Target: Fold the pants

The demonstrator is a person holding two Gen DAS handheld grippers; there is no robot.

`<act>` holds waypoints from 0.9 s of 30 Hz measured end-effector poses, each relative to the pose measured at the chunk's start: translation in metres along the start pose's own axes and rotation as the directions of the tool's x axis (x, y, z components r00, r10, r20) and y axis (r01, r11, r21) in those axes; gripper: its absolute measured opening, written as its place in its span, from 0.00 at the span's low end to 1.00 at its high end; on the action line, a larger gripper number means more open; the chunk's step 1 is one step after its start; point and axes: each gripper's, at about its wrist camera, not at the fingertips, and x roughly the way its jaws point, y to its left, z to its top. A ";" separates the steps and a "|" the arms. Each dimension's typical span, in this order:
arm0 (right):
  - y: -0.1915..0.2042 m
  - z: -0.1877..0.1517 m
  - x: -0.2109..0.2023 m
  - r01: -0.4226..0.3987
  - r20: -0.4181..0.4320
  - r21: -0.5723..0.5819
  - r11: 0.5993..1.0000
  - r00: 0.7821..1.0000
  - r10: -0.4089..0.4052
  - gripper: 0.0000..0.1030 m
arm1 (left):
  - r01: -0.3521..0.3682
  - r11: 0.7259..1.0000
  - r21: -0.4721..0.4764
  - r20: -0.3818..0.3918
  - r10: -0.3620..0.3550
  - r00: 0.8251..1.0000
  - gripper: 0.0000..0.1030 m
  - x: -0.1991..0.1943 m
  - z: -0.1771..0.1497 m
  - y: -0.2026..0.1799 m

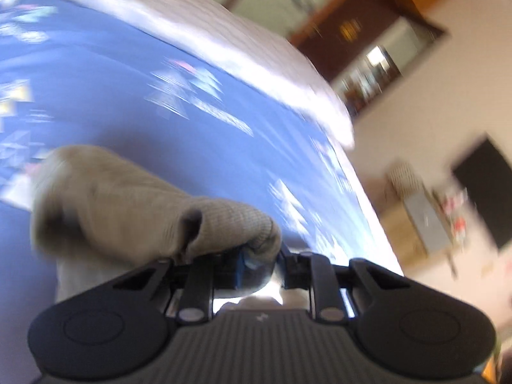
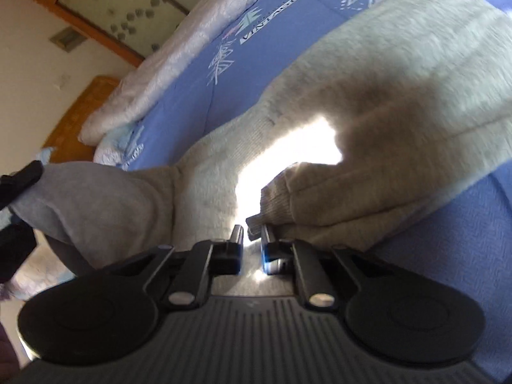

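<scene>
Each handheld tool was matte black: the left gripper point(image 1: 256, 264) and the right gripper point(image 2: 251, 243) both showed a ribbed grey-black body, two round disc-shaped housings at the sides, slim linkage bars with silver pivot pins, and fingers point(image 2: 237, 240) faced with blue pads.

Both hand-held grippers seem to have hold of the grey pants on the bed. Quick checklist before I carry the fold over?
1. Left hand-held gripper shut on the pants cuff: ok.
2. Right hand-held gripper gripping the other cuff: cannot tell; fabric sits between the fingers, contact unclear.
3. Pants lie on the blue bedsheet: ok.
4. Landing area free of the white quilt: ok.
5. Left view sharp enough: not ok, blurred.
</scene>
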 end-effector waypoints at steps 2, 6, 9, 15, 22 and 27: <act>-0.008 0.003 -0.034 -0.013 0.084 0.017 1.000 0.996 0.011 0.17 | 0.016 0.999 0.048 -0.069 -0.013 0.998 0.18 0.037 -0.008 -0.034; -0.033 0.010 -0.103 0.074 0.247 0.049 0.996 0.965 -0.084 0.17 | 0.048 0.968 0.245 -0.229 0.010 0.973 0.38 0.090 -0.045 -0.101; -0.045 0.009 -0.135 0.163 0.309 0.055 0.985 0.935 -0.172 0.17 | 0.036 0.925 0.379 -0.241 0.061 0.969 0.49 0.086 -0.073 -0.116; -0.026 0.009 -0.149 0.194 0.386 -0.123 0.973 0.913 -0.133 0.27 | 0.094 0.945 0.315 -0.183 -0.037 0.982 0.56 -0.016 -0.077 -0.052; 0.055 -0.005 -0.107 0.172 0.261 -0.630 0.757 0.965 -0.002 0.46 | -0.093 0.981 0.171 -0.104 0.111 0.988 0.59 -0.088 -0.072 0.045; 0.087 -0.042 -0.060 0.160 0.144 -0.850 0.501 0.987 -0.072 0.62 | -0.079 0.996 -0.037 -0.116 0.075 0.990 0.59 -0.083 -0.081 0.088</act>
